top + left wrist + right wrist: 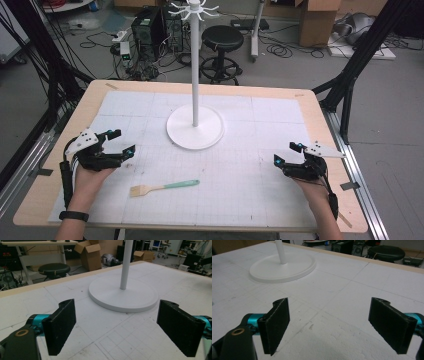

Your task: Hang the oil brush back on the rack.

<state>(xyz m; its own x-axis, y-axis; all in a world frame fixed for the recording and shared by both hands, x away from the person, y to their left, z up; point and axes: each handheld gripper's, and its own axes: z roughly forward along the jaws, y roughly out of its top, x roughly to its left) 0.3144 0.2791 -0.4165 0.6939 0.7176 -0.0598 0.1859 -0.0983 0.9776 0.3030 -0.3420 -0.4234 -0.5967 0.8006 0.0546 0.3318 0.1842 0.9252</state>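
Your left gripper [121, 143] has its black ribbed fingers [61, 326] spread wide with nothing between them; in the left gripper view they frame bare white mat, and beyond them stands the round base of the white stand [123, 293]. Your right gripper [287, 154] is the same: fingers [275, 323] set well apart, empty, with only the gridded mat in the gap; the stand's base [283, 266] lies farther off to the upper left of that view.

From above, your left hand [92, 170] rests at the left edge of the white mat [240, 185], a dark band on its wrist, the grey three-cornered plate on top of the gripper; your right hand [310, 180] sits at the mat's right edge, its gripper pointing inward toward the middle.

Between your two hands, nearer the left one and toward your side of the tabletop [35, 200], lies a brush [164, 187]: pale bristles to the left, mint-green handle to the right, flat on the mat and well apart from either gripper. The stand [195, 120] is upright at the middle of the mat, farther from you than the brush, its thin pole rising to a ring of hooks at the top; past the tabletop's far edge you have a black stool [221, 42], cables on the floor and cardboard boxes [320, 20].
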